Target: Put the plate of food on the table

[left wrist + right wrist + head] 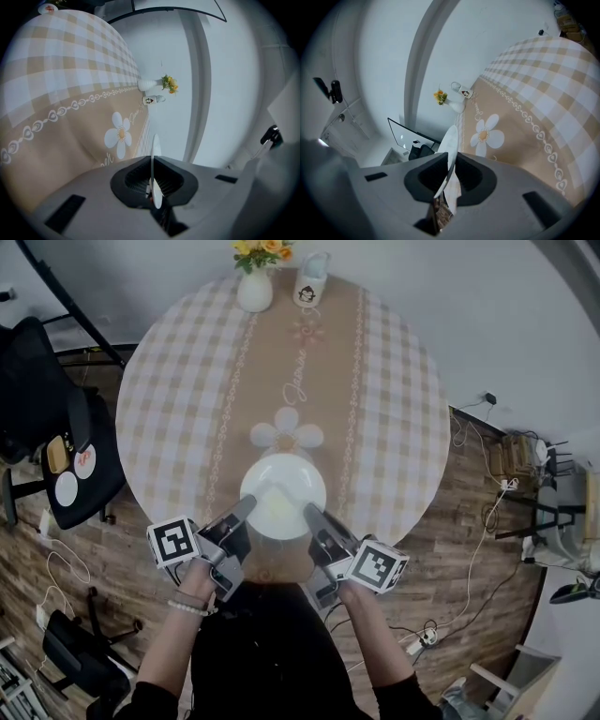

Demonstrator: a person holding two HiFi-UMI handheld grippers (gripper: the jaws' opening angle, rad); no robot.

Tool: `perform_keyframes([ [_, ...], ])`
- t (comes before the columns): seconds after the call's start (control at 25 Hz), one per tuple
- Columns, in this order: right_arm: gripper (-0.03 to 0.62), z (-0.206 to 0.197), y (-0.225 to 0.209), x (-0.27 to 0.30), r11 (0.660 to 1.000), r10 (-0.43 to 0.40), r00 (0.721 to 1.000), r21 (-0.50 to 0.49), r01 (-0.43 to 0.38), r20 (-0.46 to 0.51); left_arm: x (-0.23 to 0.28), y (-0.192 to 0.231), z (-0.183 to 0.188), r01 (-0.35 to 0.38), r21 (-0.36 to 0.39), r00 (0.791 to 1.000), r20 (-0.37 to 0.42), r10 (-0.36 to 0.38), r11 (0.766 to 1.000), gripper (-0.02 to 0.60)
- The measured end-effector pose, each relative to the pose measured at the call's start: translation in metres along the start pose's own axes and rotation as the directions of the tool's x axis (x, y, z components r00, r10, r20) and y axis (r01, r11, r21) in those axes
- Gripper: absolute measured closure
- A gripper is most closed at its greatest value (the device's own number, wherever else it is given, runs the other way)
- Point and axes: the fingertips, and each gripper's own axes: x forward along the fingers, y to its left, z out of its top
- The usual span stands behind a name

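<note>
Containers: a white vase (pixel 254 290) stands at the far edge of the round table (pixel 403 427) and holds yellow and orange flowers (pixel 262 250). Just beside it, to its right from the head view, stands a small white cup (pixel 311 285) with a dark face printed on it; its contents cannot be seen. On a black surface (pixel 89 486) left of the table lie three small dishes (pixel 67 488); what is in them is too small to tell.

Grippers: the left gripper (pixel 251 506) is clamped on the near left rim of the plate (pixel 289 482), and its own view shows the plate edge-on, nipped between the two dark pads (pixel 136 180). The right gripper (pixel 310 513) is likewise closed on the near right rim, the thin white edge running up between its jaws. Both jaws stand only slightly apart, by the thickness of the rim.

Task item: the plate is round, white and glossy, held roughly level over the near part of the table, on the tan centre strip just this side of the printed daisy (pixel 287 432). A faint pale yellow patch shows on it; the food cannot be identified. Whether its base touches the checked cloth (pixel 173 390) cannot be told.
</note>
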Motion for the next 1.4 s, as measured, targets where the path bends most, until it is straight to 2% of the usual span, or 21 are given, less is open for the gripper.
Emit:
perform_keyframes([
  [0.16, 0.566, 0.001, -0.009, 0.006, 1.000, -0.002, 1.000, -0.014, 0.002, -0.001, 0.006, 0.009, 0.002, -0.007, -0.001, 1.000, -0.001, 0.007, 1.000, 0.571],
  [0.36, 0.566, -0.004, -0.028, 0.012, 0.999, -0.037, 0.999, 0.034, 0.037, -0.017, 0.013, 0.022, 0.005, -0.024, -0.015, 1.000, -0.003, 0.024, 1.000, 0.572],
  [0.68, 0.566, -0.003, -0.052, 0.025, 0.997, -0.062, 0.997, 0.046, 0.064, -0.036, 0.027, 0.044, 0.013, -0.051, -0.019, 0.999, -0.001, 0.051, 0.999, 0.572],
  [0.84, 0.566, -0.002, -0.065, 0.031, 0.995, -0.081, 0.996, 0.055, 0.083, -0.045, 0.036, 0.054, 0.017, -0.041, -0.009, 0.999, 0.000, 0.041, 0.999, 0.572],
  [1.0, 0.566, -0.001, -0.074, 0.038, 0.994, -0.090, 0.994, 0.063, 0.094, -0.054, 0.040, 0.062, 0.019, -0.064, -0.037, 0.998, 0.002, 0.064, 0.997, 0.572],
  [1.24, 0.566, -0.004, -0.088, 0.050, 0.991, -0.103, 0.992, 0.082, 0.109, -0.069, 0.046, 0.077, 0.030, -0.058, 0.005, 0.998, 0.003, 0.058, 0.998, 0.572],
  [1.4, 0.566, -0.007, -0.095, 0.055, 0.989, -0.108, 0.991, 0.090, 0.116, -0.082, 0.047, 0.085, 0.032, -0.077, -0.014, 0.997, 0.007, 0.077, 0.997, 0.572],
])
